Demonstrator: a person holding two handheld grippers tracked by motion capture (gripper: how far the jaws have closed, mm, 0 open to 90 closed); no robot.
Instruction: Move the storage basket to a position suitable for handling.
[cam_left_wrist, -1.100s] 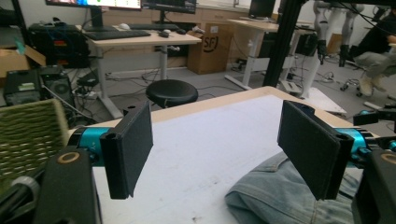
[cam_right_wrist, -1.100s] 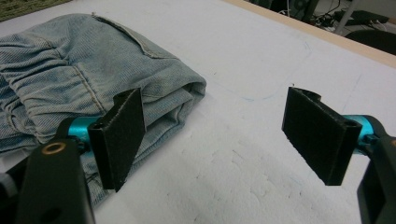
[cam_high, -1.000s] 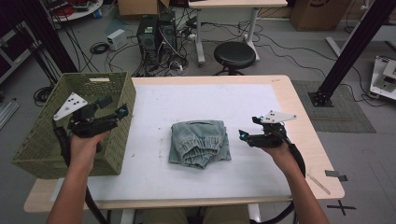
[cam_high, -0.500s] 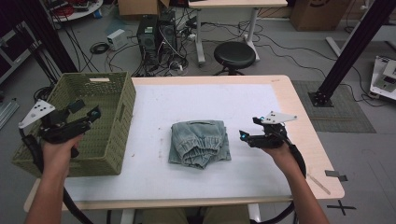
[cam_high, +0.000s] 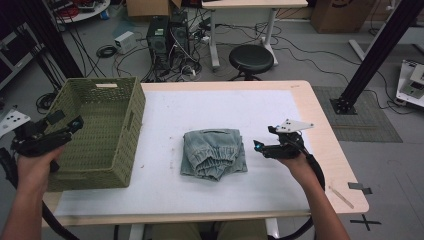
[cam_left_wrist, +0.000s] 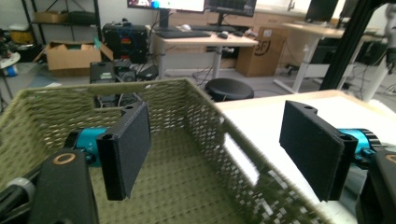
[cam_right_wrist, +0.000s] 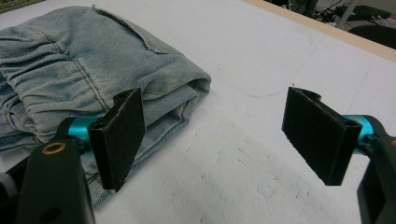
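Observation:
Folded light-blue jeans (cam_high: 214, 153) lie in the middle of the white mat; the right gripper view shows their folded edge (cam_right_wrist: 93, 84) close up. My right gripper (cam_high: 259, 147) hovers open just right of the jeans, its left jaw over the denim's edge, nothing between the jaws (cam_right_wrist: 219, 135). An olive woven basket (cam_high: 100, 130) stands at the table's left end. My left gripper (cam_high: 67, 122) is held open at the basket's left rim, jaws spread above the basket's inside (cam_left_wrist: 187, 177), holding nothing.
The white mat (cam_high: 240, 107) covers most of the wooden table (cam_high: 325, 135). Beyond the far edge are a black stool (cam_high: 251, 59), computer towers and cables on the floor. A black frame post (cam_high: 375, 50) stands at the right.
My left gripper has moved left, from over the basket's middle to its left rim. The right gripper and the jeans have stayed put.

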